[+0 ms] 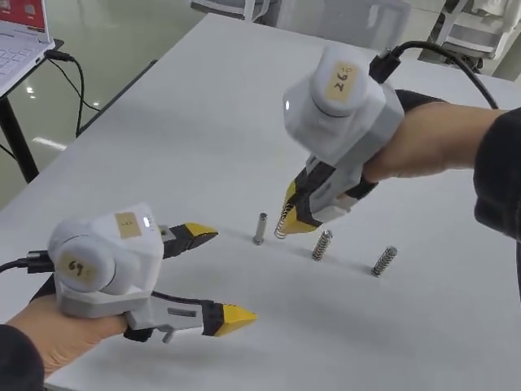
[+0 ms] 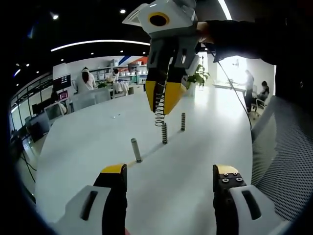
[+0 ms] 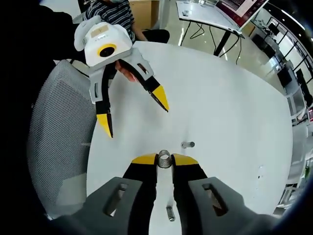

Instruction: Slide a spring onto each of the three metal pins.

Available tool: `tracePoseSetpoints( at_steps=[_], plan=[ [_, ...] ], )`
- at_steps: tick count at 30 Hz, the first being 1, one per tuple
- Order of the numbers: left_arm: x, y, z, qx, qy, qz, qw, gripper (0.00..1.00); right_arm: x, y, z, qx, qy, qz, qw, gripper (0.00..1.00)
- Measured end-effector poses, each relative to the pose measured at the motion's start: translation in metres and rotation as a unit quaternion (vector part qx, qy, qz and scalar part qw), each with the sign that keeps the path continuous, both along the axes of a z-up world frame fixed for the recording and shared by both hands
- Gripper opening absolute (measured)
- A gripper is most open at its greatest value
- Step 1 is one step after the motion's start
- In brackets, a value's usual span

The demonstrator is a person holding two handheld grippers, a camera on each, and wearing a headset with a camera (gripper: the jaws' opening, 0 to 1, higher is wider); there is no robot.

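Right gripper (image 1: 291,213): pinching silver coiled metal spring (image 1: 282,221), just beside bare grey metal pin (image 1: 260,229)
Left gripper (image 1: 221,274): jaws spread, empty, near that pin

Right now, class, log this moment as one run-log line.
right tool: shut on spring, near bare pin, not on it | left tool: open, holding nothing | two other pins: already sprung

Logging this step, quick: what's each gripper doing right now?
Left gripper: open, empty.
Right gripper: shut on a spring, close to the bare pin.
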State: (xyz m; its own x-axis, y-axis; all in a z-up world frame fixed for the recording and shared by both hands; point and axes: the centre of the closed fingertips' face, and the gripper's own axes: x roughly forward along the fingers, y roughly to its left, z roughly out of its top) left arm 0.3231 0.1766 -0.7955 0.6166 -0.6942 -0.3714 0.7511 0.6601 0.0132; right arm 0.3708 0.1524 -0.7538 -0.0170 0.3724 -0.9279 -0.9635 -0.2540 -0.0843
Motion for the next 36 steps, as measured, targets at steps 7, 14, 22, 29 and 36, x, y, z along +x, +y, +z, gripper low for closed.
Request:
tracePoseSetpoints(
  at_steps=[7, 14, 22, 29, 36],
  plan=[
    [0.001, 0.006, -0.002, 0.001, 0.002, 0.008, 1.0000, 0.73, 0.018, 0.010, -0.001, 0.003, -0.016, -0.012, 0.9998, 0.13],
    [0.002, 0.008, -0.003, 0.001, 0.002, 0.011, 0.9999, 0.73, 0.031, 0.017, -0.009, 0.004, -0.023, -0.020, 0.9995, 0.13],
    [0.004, 0.009, -0.003, 0.003, 0.003, 0.011, 0.9999, 0.74, 0.039, 0.021, -0.017, 0.003, -0.015, -0.028, 0.9995, 0.13],
    [0.004, 0.009, -0.004, 0.001, 0.005, 0.013, 0.9999, 0.74, 0.041, 0.023, -0.025, -0.001, -0.013, -0.026, 0.9996, 0.13],
    [0.005, 0.011, -0.005, -0.001, 0.008, 0.017, 0.9998, 0.74, 0.042, 0.025, -0.031, -0.006, -0.010, -0.024, 0.9997, 0.13]
  ],
)
